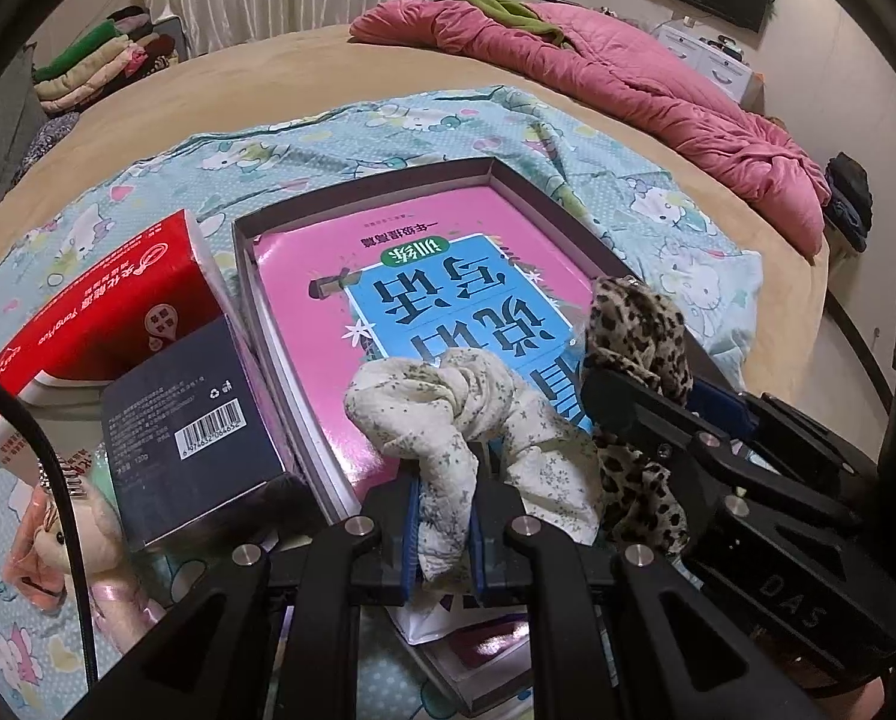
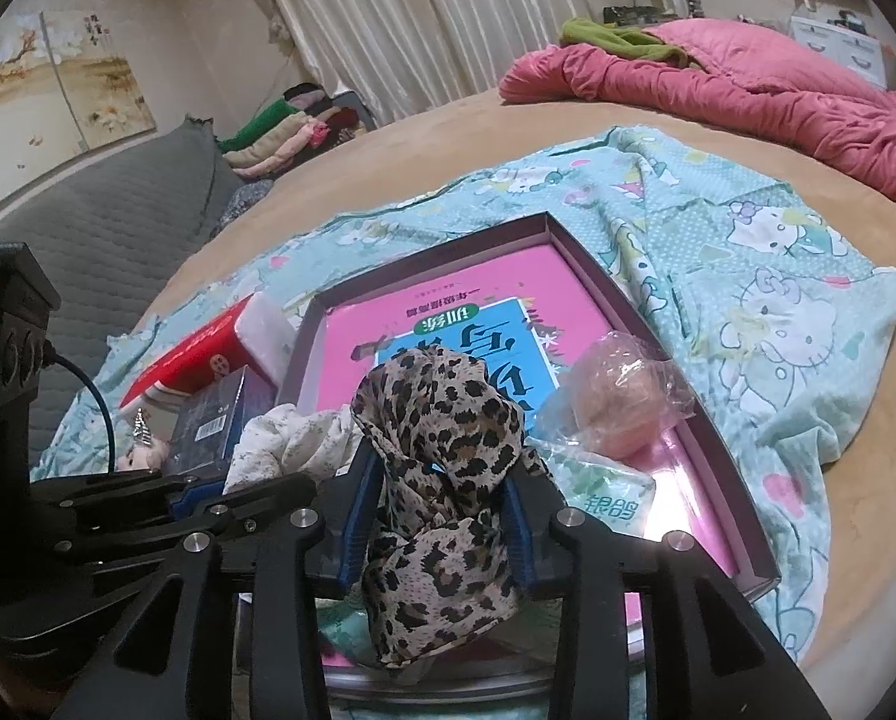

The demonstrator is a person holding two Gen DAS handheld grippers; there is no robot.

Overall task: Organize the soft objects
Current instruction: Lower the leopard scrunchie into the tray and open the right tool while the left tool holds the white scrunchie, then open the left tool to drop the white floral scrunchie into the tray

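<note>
Now two cloths over the box (image 1: 241, 252).
Left gripper (image 1: 442, 525) clamps the white cloth (image 1: 448, 420), running near-to-far; right gripper (image 2: 442, 516) parted around the leopard cloth (image 2: 442, 420), likewise lengthwise.

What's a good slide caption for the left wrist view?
Left gripper pinching a white floral cloth over a shallow box on the bed.

Two fisheye views, each mounted on a hand-held gripper and looking forward and steeply down along its fingers, close above a shallow box (image 1: 496, 171) on a bed. The left wrist view sits to the left, with the right gripper (image 1: 640, 414) at its right edge. The right wrist view sits to the right. Both share the box, the pink book (image 2: 568, 294) inside it, the patterned sheet (image 2: 778, 300), a pink quilt (image 1: 658, 84) and pale curtains (image 2: 448, 0) beyond.
</note>
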